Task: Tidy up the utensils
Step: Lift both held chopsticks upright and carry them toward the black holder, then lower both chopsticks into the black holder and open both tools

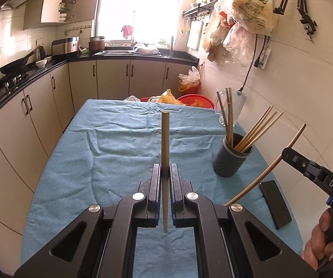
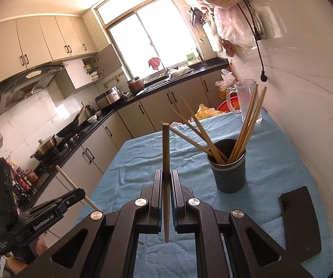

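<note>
A chopstick (image 1: 165, 148) is pinched upright by the left gripper (image 1: 165, 173) over the blue cloth (image 1: 110, 143). At 2 o'clock of it, the holder (image 1: 232, 157) with chopsticks is seen. A second chopstick (image 2: 165, 159) is clamped by the right gripper (image 2: 166, 178); its holder (image 2: 230, 173) is at 2 o'clock.

The holder (image 1: 232, 156) stands on the table (image 1: 110, 153) with chopsticks (image 1: 256, 131) in it. Behind the holder stands a glass jug (image 1: 232, 106); in front of it, to the right, a phone (image 1: 275, 203) lies flat
</note>
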